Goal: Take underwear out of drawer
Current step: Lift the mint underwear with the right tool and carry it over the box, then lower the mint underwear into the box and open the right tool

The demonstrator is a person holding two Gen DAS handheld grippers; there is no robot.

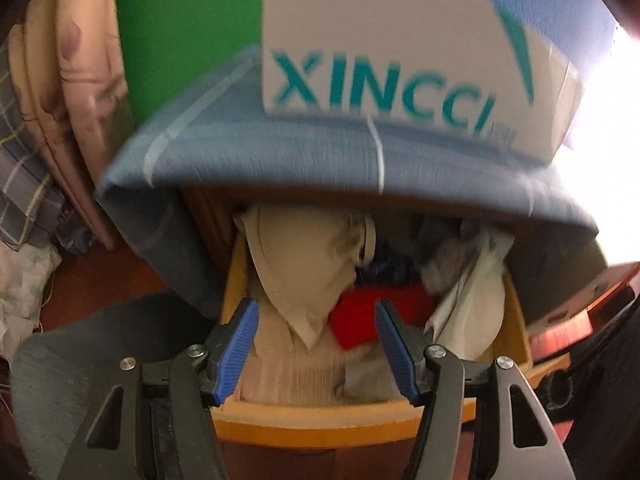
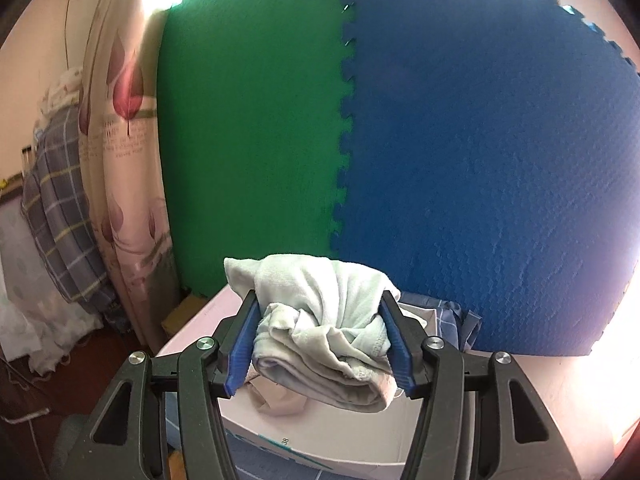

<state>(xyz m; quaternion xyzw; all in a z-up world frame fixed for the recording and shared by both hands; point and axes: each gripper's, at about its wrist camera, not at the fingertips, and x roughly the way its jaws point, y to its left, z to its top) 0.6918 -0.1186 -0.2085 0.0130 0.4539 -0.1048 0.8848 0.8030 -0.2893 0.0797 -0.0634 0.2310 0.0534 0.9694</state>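
In the left wrist view, an open wooden drawer is packed with clothes: a beige garment, a red one and a pale grey one. My left gripper is open and empty above the drawer's front. In the right wrist view, my right gripper is shut on a bundle of pale green-grey underwear, held over a white cardboard box.
A white box printed XINCCI sits on blue cloth draped over the drawer unit. Green and blue foam mats stand behind. A floral curtain and plaid bedding are at the left.
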